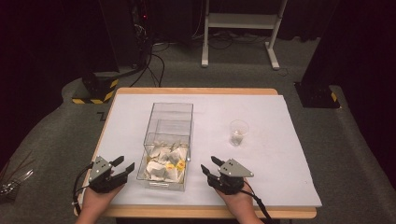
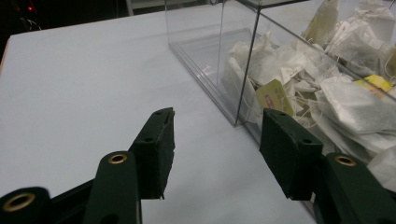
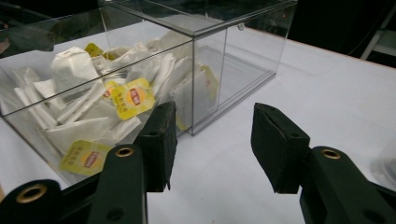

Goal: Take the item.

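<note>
A clear acrylic box (image 1: 170, 106) stands in the middle of the white-covered table (image 1: 275, 177). Its near compartment holds several white tea bags (image 1: 164, 164) with yellow tags; the far compartment looks empty. My left gripper (image 1: 124, 163) rests open by the box's near left corner, nothing between its jaws. My right gripper (image 1: 209, 164) is open too, by the near right corner. In the left gripper view the left gripper (image 2: 217, 119) faces the box wall (image 2: 201, 42) and tea bags (image 2: 345, 102). In the right gripper view the right gripper (image 3: 214, 112) points at the box (image 3: 243, 51) and tea bags (image 3: 74, 65).
A clear plastic cup (image 1: 238, 132) with something small inside stands right of the box. Bare white table lies left of the box and behind it. On the floor beyond are a white frame (image 1: 243, 21), cables and a yellow-black striped base (image 1: 95, 93).
</note>
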`<action>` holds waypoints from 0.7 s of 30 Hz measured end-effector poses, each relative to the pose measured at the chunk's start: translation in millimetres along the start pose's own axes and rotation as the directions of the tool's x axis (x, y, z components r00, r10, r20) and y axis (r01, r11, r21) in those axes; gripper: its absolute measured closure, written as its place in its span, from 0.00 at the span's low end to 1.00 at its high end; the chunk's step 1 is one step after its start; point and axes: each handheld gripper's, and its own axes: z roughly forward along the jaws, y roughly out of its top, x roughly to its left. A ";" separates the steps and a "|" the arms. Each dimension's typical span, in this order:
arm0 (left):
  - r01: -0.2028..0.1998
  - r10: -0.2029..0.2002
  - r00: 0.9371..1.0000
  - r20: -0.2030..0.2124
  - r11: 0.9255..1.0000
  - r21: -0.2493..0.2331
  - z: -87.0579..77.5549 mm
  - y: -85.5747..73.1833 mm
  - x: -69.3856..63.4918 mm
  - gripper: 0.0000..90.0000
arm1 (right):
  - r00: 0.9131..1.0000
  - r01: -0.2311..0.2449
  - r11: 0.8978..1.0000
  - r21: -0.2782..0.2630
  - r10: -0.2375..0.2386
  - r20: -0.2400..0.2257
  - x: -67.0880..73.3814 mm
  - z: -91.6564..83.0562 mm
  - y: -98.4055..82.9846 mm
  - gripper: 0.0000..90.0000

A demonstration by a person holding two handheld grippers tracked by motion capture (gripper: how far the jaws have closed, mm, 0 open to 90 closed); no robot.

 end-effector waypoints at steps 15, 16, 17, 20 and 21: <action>0.029 -0.029 0.999 0.040 0.999 0.015 -24.5 -25.2 -10.5 0.43 | 0.994 0.024 0.998 0.064 -0.017 -0.104 29.1 5.2 -14.0 0.46; 0.028 -0.028 0.998 0.049 1.000 0.013 -26.0 -25.7 -10.3 0.43 | 0.994 0.025 0.997 0.067 -0.017 -0.108 31.0 5.2 -14.8 0.45; 0.027 -0.027 0.998 0.059 1.000 0.010 -27.5 -26.2 -10.7 0.43 | 0.993 0.029 0.997 0.073 -0.021 -0.112 32.9 5.4 -15.9 0.45; 0.007 -0.008 0.996 0.089 1.000 0.010 -30.0 -29.8 -12.0 0.41 | 0.991 0.037 0.995 0.091 -0.025 -0.128 39.7 7.1 -19.1 0.43; 0.008 -0.009 0.995 0.102 1.000 0.014 -29.8 -30.9 -13.0 0.41 | 0.990 0.039 0.995 0.095 -0.026 -0.135 41.8 8.0 -19.8 0.43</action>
